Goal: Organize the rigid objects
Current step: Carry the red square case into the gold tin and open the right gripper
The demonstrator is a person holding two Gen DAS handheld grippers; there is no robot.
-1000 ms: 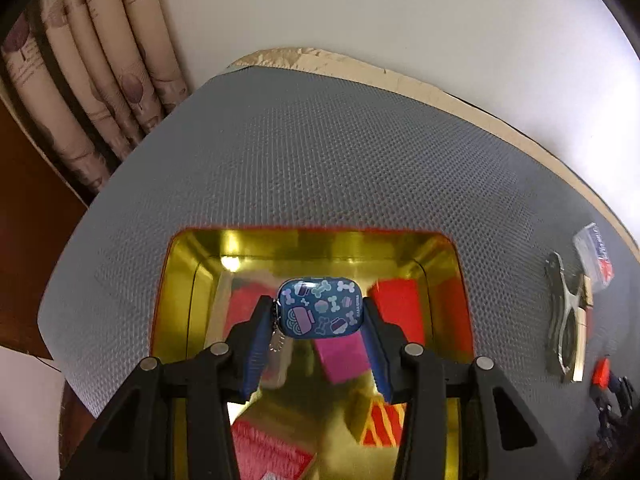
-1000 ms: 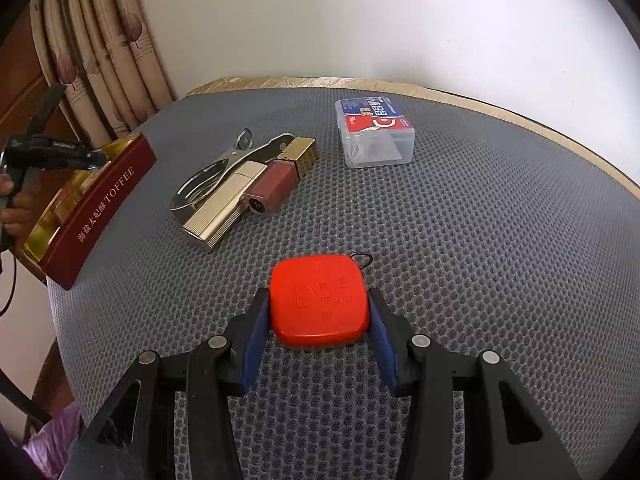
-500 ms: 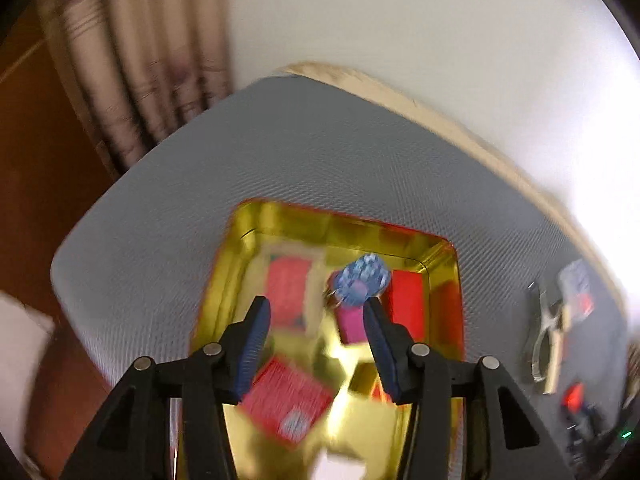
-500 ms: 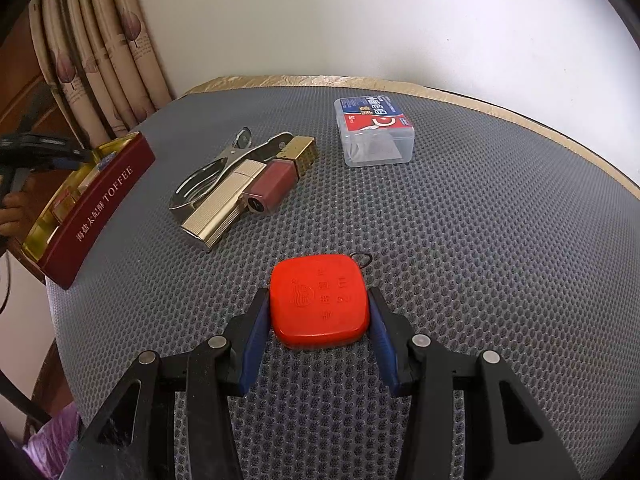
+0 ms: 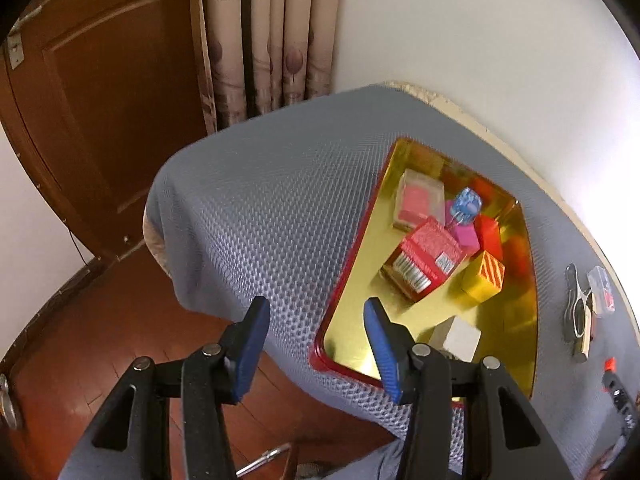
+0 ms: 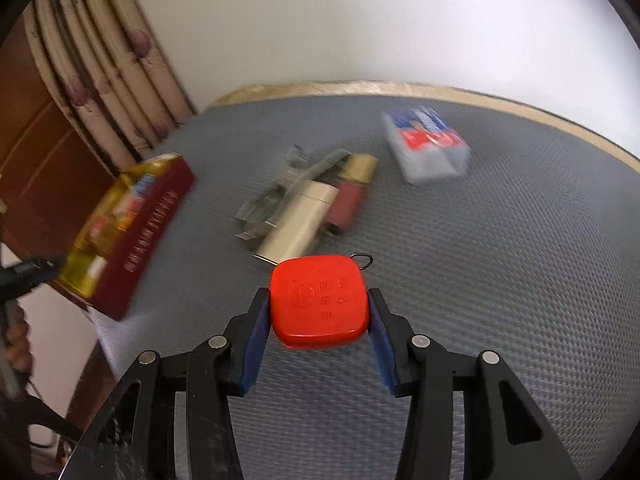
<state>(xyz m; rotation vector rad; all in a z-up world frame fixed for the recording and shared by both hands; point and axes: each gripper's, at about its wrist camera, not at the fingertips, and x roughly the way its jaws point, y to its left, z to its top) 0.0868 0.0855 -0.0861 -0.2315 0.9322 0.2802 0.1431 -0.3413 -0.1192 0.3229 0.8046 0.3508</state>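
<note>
Now, on the left side, the left claw hangs empty over the near corner of the desk, its jaws just eased wider, with nothing between them. Beside it the gold tin sits close to that corner, already crowded: a clear box, a blue tag, a red packet, an orange block and a white cube. The tin looks near enough to the edge that a careless knock from either claw might push it off.

Over to the right, the right claw is clamped on the red fob, lifted clear of the mat. The grip is only on the fob's smooth rounded sides, so I'd worry it could twist or slip out on the way across. Its path passes over the metal clip, the gold lighter and the plastic case lying mid-desk, and a low carry could snag them. Dropping the fob onto that pile may make it bounce out.
</note>
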